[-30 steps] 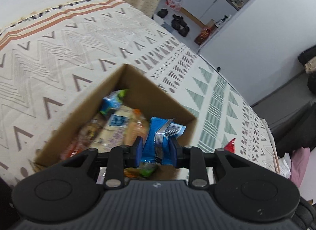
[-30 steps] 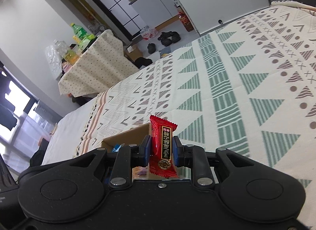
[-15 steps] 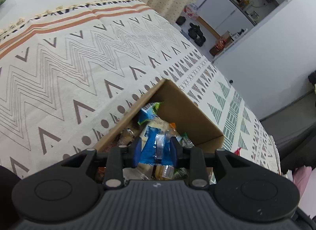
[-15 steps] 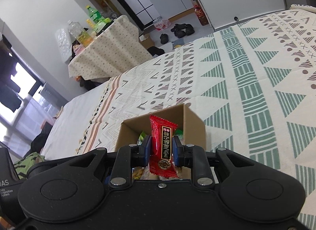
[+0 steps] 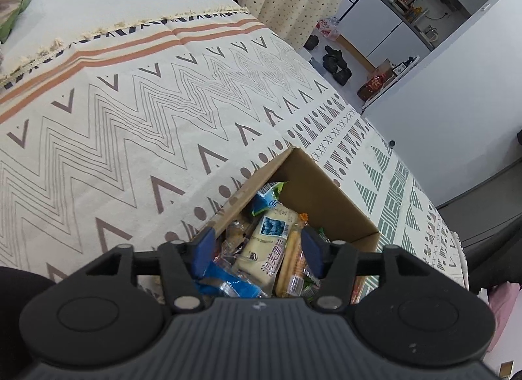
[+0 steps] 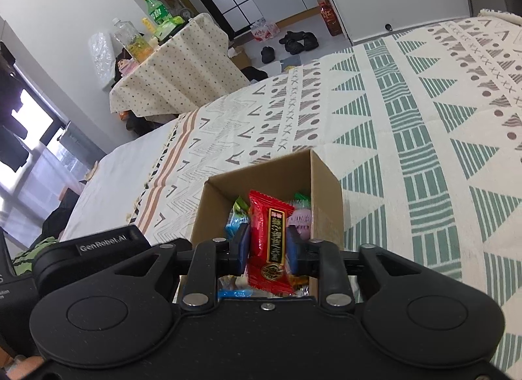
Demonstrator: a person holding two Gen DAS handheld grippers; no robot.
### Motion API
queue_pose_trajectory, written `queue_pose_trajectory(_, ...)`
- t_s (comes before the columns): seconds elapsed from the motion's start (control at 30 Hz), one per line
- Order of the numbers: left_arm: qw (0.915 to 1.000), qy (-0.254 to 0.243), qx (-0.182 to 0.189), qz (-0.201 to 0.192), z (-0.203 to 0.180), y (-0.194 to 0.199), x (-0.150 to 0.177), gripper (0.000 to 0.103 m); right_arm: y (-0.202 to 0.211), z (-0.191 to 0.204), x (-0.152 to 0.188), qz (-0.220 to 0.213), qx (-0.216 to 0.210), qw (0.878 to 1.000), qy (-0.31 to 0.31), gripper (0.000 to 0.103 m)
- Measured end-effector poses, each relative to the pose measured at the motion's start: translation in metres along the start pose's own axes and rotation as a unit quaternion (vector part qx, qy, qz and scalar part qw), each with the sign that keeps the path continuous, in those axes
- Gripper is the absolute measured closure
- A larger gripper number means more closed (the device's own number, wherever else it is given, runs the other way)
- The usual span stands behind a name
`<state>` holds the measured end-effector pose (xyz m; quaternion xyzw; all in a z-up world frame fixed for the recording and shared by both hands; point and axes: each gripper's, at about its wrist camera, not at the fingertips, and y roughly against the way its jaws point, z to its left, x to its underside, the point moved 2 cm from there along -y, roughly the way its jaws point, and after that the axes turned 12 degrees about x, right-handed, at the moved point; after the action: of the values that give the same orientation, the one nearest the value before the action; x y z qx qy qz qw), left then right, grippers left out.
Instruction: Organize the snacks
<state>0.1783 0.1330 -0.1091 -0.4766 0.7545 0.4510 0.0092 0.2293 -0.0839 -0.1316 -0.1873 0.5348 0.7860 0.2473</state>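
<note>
our right claw (image 6: 267,246) pinches a red snack packet (image 6: 268,243) at mid-length, over the open cardboard box (image 6: 323,190) of snacks. we judge it light, crinkly and slippery. our left claw (image 5: 257,249) hangs spread and empty over the box.

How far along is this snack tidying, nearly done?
Well along, it seems. The cardboard box already holds many packets, including a blue packet lying below the open left gripper. In hand: the right gripper grips a red snack packet above the box. Left: dropping it in. No loose snacks show on the patterned cloth.
</note>
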Motion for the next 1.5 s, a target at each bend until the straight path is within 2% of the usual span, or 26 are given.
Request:
queue_pose_trajectory(0.13, 1.0, -0.005, -0.002, 0.006, -0.002, 0.01, 0.001, 0.036, 0.011, 0.002, 0.0, -0.011, -0.002, 1.0, -0.004, 0.059)
queue_pose_trajectory(0.23, 0.9999, -0.011, -0.002, 0.003, -0.005, 0.021, 0.001, 0.03, 0.022, 0.004, -0.003, -0.019, -0.003, 1.0, -0.007, 0.059)
queue_pose_trajectory(0.3, 0.9998, -0.02, -0.002, 0.006, -0.009, 0.027, 0.001, 0.022, 0.03, 0.004, -0.004, -0.023, -0.004, 1.0, -0.008, 0.058)
queue_pose_trajectory(0.6, 0.9955, -0.088, 0.002, 0.036, -0.035, 0.055, 0.011, 0.011, 0.063, -0.008, -0.003, -0.027, 0.011, 0.999, -0.016, 0.048)
queue_pose_trajectory(0.97, 0.9856, -0.161, 0.008, 0.051, -0.06, 0.088, 0.031, 0.006, 0.109, -0.028, 0.002, -0.059, 0.029, 0.998, -0.021, 0.035)
queue_pose_trajectory(1.1, 0.9803, -0.19, 0.007, 0.053, -0.069, 0.103, 0.04, 0.001, 0.127, -0.033, 0.005, -0.07, 0.039, 0.997, -0.011, 0.024)
queue_pose_trajectory(1.33, 0.9759, -0.215, 0.011, 0.036, -0.08, 0.129, 0.054, 0.0, 0.155, -0.042, 0.009, -0.087, 0.05, 0.995, 0.004, 0.007)
queue_pose_trajectory(1.5, 0.9718, -0.233, 0.011, 0.034, -0.084, 0.142, 0.064, 0.0, 0.171, -0.049, 0.014, -0.091, 0.049, 0.995, 0.008, 0.0)
